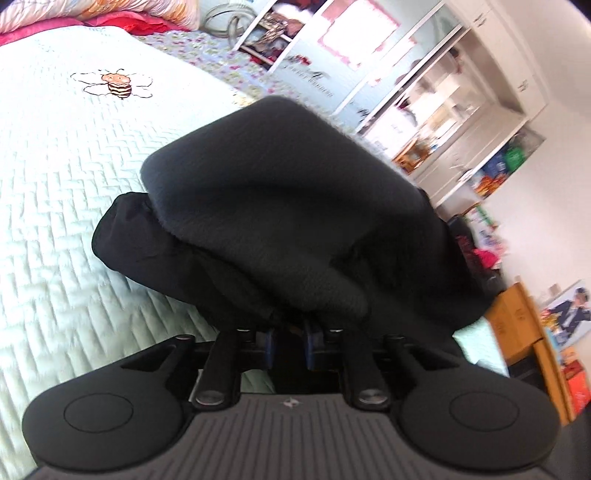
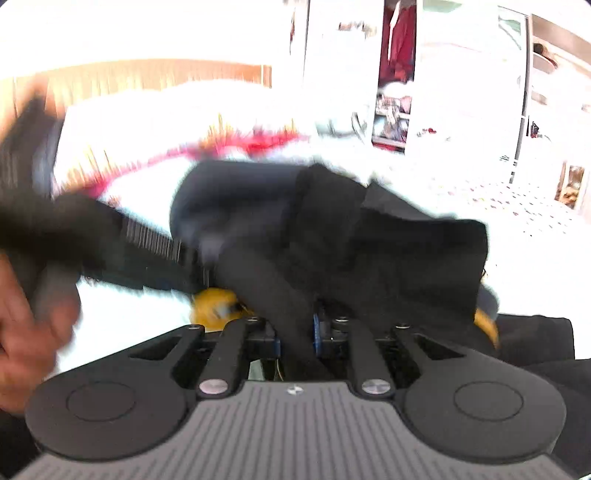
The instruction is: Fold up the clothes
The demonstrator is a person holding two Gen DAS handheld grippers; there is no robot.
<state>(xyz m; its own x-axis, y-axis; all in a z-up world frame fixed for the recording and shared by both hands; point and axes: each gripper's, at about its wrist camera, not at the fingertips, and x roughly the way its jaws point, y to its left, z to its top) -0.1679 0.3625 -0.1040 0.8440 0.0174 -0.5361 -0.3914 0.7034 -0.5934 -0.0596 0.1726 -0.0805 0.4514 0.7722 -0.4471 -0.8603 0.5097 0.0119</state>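
Note:
A black garment fills the middle of the left wrist view, bunched and draped over my left gripper, whose fingers are hidden under the cloth and closed on it. In the blurred right wrist view the same black garment hangs over my right gripper, with a strip of cloth pinched between its blue pads. A yellow patch shows under the cloth. The other gripper's black body and a hand appear at the left.
A pale green quilted bedspread with an embroidered bee lies left of and under the garment. Pink and floral bedding is piled at the far end. White cabinets and shelves and a wooden piece of furniture stand to the right.

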